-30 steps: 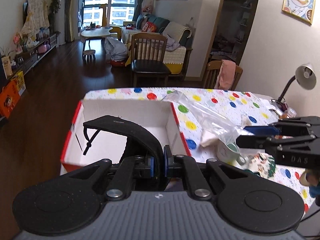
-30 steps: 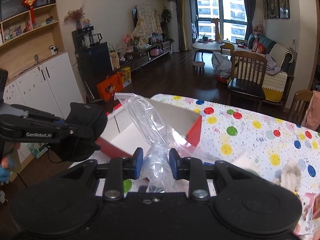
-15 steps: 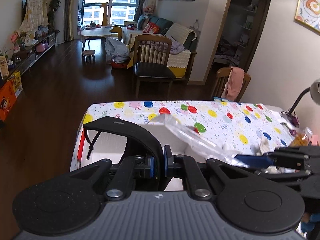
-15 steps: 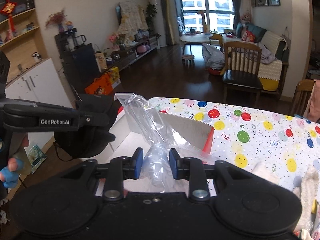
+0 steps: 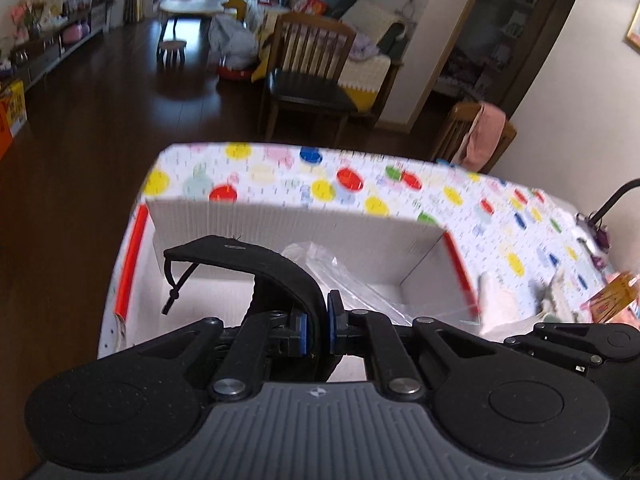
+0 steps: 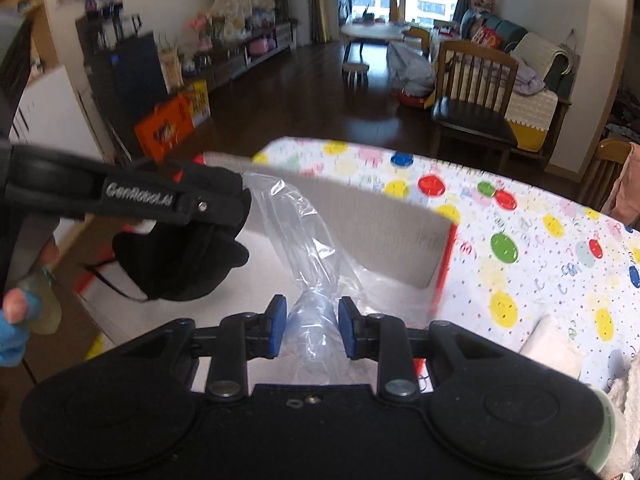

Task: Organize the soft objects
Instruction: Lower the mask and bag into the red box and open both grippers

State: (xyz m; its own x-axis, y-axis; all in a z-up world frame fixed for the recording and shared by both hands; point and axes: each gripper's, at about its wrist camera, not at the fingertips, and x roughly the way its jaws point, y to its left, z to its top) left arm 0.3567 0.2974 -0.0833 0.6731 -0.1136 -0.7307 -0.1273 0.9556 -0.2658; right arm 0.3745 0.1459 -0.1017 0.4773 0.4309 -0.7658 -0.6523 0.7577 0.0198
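Observation:
My left gripper (image 5: 317,326) is shut on a black fabric pouch (image 5: 256,264) with a drawstring, held over the open white box (image 5: 296,220) with red edges. My right gripper (image 6: 313,328) is shut on a crumpled clear plastic bag (image 6: 304,240), also held over the box (image 6: 380,220). The bag shows in the left wrist view (image 5: 340,276) inside the box opening. The left gripper and black pouch (image 6: 188,256) show at the left of the right wrist view.
The box sits on a table with a polka-dot cloth (image 5: 400,188). White soft items (image 6: 556,344) and a snack packet (image 5: 608,300) lie to the right of the box. Wooden chairs (image 5: 312,76) stand beyond the table's far edge.
Both grippers have moved forward and down, so the pouch and the plastic bag now hang over the inside of the box. Both grips are unchanged.

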